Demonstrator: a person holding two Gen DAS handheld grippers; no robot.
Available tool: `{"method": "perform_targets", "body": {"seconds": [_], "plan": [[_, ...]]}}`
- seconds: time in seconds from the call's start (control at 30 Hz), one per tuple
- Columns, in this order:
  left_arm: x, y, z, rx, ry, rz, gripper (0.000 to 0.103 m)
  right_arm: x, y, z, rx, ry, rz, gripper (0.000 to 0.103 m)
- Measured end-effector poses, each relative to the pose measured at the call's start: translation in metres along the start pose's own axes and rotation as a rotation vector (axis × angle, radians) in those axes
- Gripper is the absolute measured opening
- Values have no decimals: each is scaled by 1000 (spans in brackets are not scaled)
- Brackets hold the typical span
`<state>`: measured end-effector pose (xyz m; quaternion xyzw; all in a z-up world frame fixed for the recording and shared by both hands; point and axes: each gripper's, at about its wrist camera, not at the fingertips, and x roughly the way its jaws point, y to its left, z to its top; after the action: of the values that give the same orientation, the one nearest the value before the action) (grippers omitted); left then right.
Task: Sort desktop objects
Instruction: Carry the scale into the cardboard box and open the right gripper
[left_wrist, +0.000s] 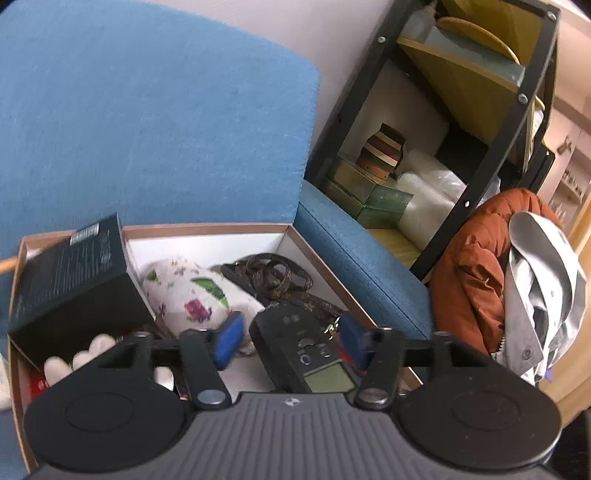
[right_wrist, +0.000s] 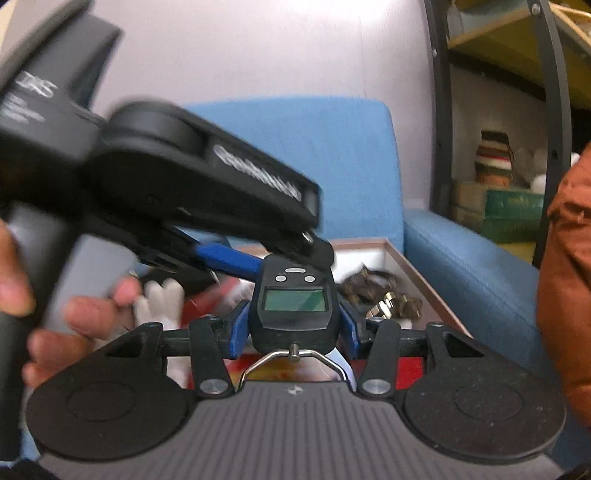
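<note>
Between the right gripper (right_wrist: 293, 334) pads sits the scale (right_wrist: 292, 306).

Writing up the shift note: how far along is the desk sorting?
Done: black carton, floral pouch and strap lie in the open box. In hand: right gripper clamps the digital scale over the box; left gripper open around it. Left: setting it down.
</note>
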<state>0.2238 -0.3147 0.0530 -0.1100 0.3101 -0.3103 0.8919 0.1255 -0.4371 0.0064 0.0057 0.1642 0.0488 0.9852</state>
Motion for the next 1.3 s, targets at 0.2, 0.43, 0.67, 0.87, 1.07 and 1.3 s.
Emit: {"method": "perform_targets", "body": {"seconds": [0.2,0.43,0.67,0.87,1.07,1.3], "plan": [[-18,-5,-7,88,-32,43,100,6,3,-14,4,45,-54,76],[-39,-11,-16,172,-42,81,100,-5,20,-2,-56,33,-86,96],[-63,-7,-19,173,-54,111,100,-15,32,7,-78,43,-107,101],[-84,-5,-19,169,-70,122,100,-27,48,16,-110,43,-104,101],[-105,-2,-22,182,-81,139,100,-39,68,25,-135,34,-92,101],[-130,8,-27,176,-89,148,100,-51,90,34,-142,14,-65,101]]}}
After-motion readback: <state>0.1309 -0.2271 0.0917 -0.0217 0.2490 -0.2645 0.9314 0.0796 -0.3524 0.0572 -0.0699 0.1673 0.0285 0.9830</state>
